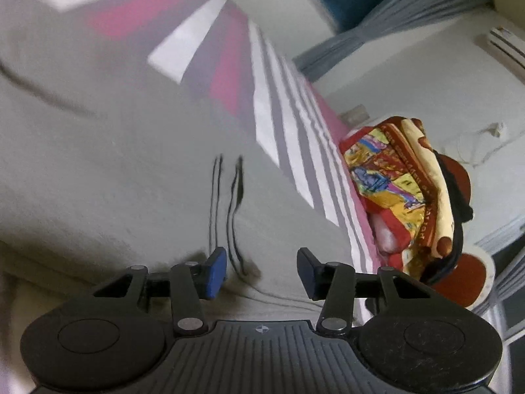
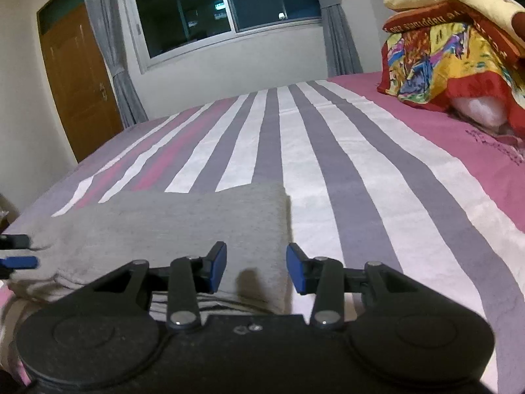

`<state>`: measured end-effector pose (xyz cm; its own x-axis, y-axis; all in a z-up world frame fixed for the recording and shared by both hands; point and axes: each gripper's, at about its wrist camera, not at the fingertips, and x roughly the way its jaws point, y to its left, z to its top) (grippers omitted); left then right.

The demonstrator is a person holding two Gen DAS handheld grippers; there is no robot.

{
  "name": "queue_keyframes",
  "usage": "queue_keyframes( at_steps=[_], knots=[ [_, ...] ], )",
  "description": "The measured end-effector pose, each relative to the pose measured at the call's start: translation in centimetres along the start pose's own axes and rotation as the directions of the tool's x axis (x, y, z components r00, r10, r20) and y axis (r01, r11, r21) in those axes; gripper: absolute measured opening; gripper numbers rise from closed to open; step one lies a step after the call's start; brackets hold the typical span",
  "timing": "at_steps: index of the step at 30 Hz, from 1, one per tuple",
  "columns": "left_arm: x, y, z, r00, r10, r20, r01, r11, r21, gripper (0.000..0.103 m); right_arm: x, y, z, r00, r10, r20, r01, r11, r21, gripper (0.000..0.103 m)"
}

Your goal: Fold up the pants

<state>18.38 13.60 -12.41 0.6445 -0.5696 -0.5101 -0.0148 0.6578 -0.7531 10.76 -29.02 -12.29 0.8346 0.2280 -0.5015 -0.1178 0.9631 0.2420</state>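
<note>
**Two grippers spread wide, neither holding cloth**

Left gripper [image 1: 261, 271]: jaws well apart, blue pads [image 1: 216, 272] clear of anything. Grey pants [image 1: 108, 170] sit right below and ahead of it and fill most of the left wrist view. Two thin dark lines [image 1: 228, 203], drawstring or stitching, can't tell which, run up the fabric from between the fingers. Left wrist frame is motion-blurred, so fabric detail further out is unreadable.

Right gripper [image 2: 256, 267]: jaws also well apart, nothing between the pads [image 2: 217, 266]. It hovers at the near right corner of the pants [image 2: 170, 226]. From this side the pants read as a flat grey folded slab with a straight right edge, lying on the near left part of the bed. Striped band of fabric [image 2: 210, 307] peeks out under the near edge, just in front of the gripper body. Left gripper's tips [image 2: 18, 252] poke in at the far left edge of the right wrist view, over the left end of the pants.

Beyond the pants: bedsheet [image 2: 328, 151] with white, grey and pink stripes, running away from camera. Far right on the sheet, a stack of colourful folded blankets [image 2: 452, 49], well apart from the pants. White pillow-like bulge [image 2: 479, 111] shows under the stack.

Back wall: dark window [image 2: 210, 10] with grey curtains [image 2: 108, 42] either side, wooden door [image 2: 78, 75] at left.
</note>
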Motion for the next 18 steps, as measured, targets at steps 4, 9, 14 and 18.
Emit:
queue_keyframes(
  at_steps=[4,9,14,18],
  knots=[
    [0.8,-0.1,-0.7,1.000,0.004,-0.028,-0.004,1.000,-0.024,0.048,-0.7,-1.4,-0.6,1.000,-0.001,0.001,0.001,0.999,0.039,0.041],
    [-0.1,-0.8,-0.2,1.000,0.028,0.013,-0.028,1.000,0.005,0.048,-0.6,-2.4,-0.7,1.000,0.006,0.008,-0.007,0.996,0.089,0.041],
    [0.6,-1.3,0.2,0.999,0.013,-0.034,-0.012,1.000,0.018,0.048,-0.3,-2.7,-0.9,1.000,0.000,0.007,-0.001,0.995,0.104,0.041],
    [2.6,-0.2,0.2,0.996,0.029,-0.089,-0.030,0.999,-0.017,0.046,-0.3,-2.9,-0.8,1.000,-0.005,0.000,0.005,0.994,0.108,0.043]
  ],
)
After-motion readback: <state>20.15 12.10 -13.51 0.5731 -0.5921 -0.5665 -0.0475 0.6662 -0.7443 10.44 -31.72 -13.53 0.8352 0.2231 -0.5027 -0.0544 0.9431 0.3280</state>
